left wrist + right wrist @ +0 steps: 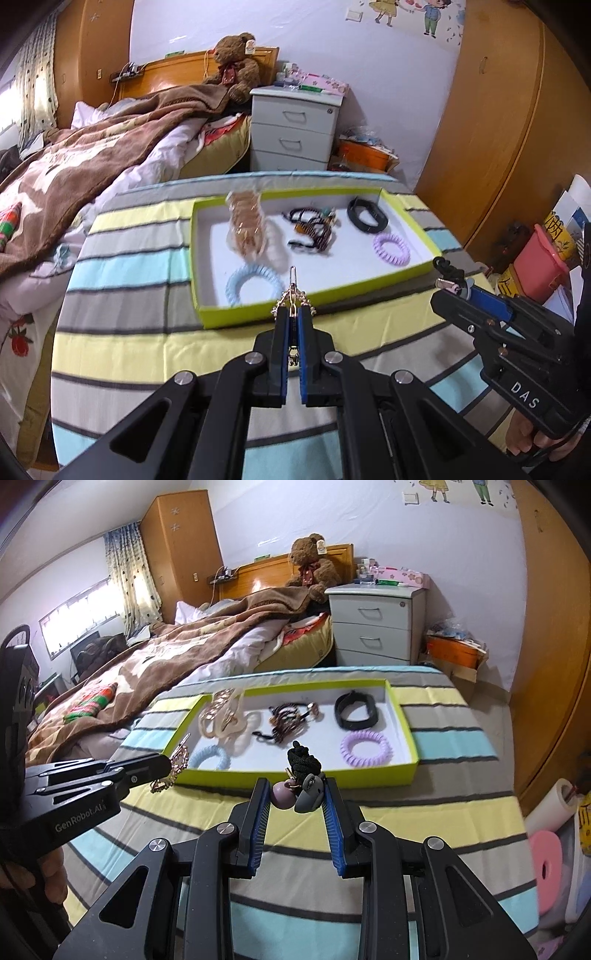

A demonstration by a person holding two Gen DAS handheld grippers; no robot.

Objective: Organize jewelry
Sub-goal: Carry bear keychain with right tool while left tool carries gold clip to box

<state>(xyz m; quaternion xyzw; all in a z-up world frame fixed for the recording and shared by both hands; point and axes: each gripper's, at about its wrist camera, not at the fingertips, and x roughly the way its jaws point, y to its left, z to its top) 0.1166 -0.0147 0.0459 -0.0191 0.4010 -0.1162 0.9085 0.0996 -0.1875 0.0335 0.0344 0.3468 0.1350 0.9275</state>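
We hold two pieces at once, one in each claw, and both hang in front of the near wall of the green tray (pixel 258 312), above the striped cloth (pixel 129 354).

We begin at the left. The left claw (pixel 294 314) is clenched on a gold clip (pixel 293 291). Its blue pads press flat on the middle of the piece, so the thin metal loop stands up beyond the tips and small gold chains hang out at both sides. We judge that this narrow pinch is chosen because the clip is thin and flat; a wider grip would let it slip. Just ahead of this claw, inside the tray, lies the blue coil band (pixel 251 282), and beyond it the pale chain hair clip (pixel 246 225).

More to the right, in the middle of the tray, ahead of both claws, rests the dark beaded bundle (pixel 291 718). The black band (pixel 355 709) and the purple coil band (pixel 365 747) lie ahead of the right claw and a little to its right.

The right claw (pixel 295 797) stands partly apart, because it is grasping a thicker thing: a charm bundle (pixel 300 782) with a mauve bead, a grey piece and a black knotted cord that stands up past the tips.

The pieces in the tray lie apart from each other, so we think each held piece must go to a free white spot.
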